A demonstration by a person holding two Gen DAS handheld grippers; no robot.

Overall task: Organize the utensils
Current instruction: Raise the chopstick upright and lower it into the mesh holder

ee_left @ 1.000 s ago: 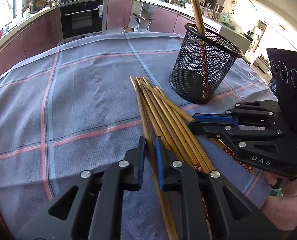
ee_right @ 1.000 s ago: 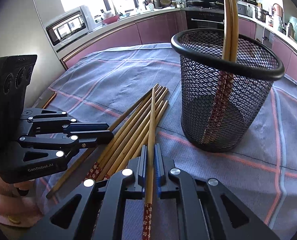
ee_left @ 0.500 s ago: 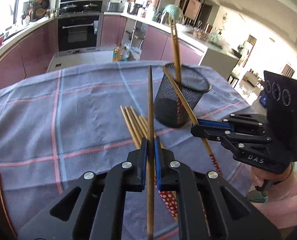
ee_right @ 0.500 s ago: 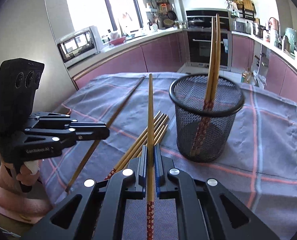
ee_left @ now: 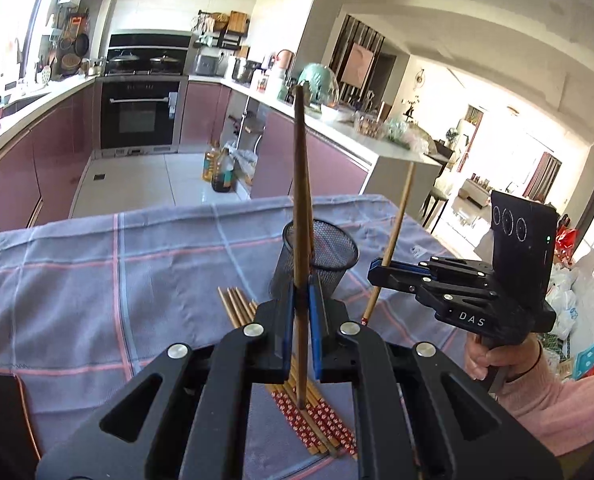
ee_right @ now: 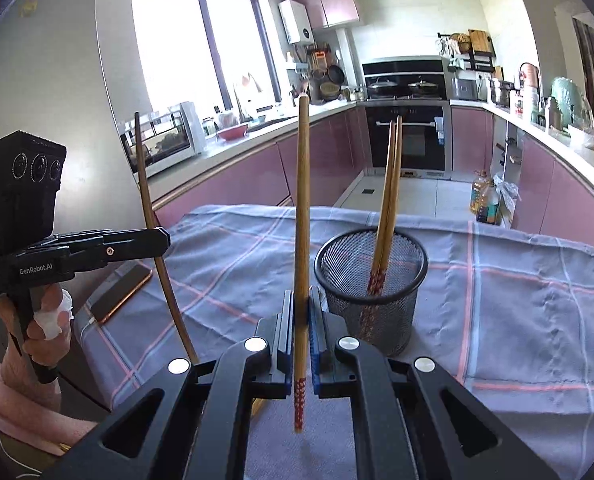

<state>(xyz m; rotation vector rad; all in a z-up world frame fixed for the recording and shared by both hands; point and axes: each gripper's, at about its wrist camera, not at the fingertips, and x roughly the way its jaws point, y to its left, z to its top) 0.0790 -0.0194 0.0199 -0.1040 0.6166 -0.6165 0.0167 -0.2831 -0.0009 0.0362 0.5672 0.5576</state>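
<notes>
My left gripper (ee_left: 301,300) is shut on one wooden chopstick (ee_left: 300,184), held nearly upright above the table. My right gripper (ee_right: 302,312) is shut on another chopstick (ee_right: 302,200), also upright. Each gripper shows in the other's view: the right one (ee_left: 377,270) with its chopstick (ee_left: 397,220), the left one (ee_right: 161,240) with its chopstick (ee_right: 149,200). The black mesh cup (ee_right: 371,276) stands on the cloth with two chopsticks (ee_right: 389,184) in it; it shows in the left wrist view (ee_left: 329,248) too. Several loose chopsticks (ee_left: 241,304) lie on the cloth under my left gripper.
A blue-grey checked tablecloth (ee_right: 517,280) covers the table. A phone (ee_right: 121,284) with a cable lies near the table's left edge. Kitchen counters and an oven (ee_right: 409,136) stand behind the table.
Both grippers have risen well above the table with one chopstick each, tilting them to near upright. The mesh cup and the pile now sit further below.
</notes>
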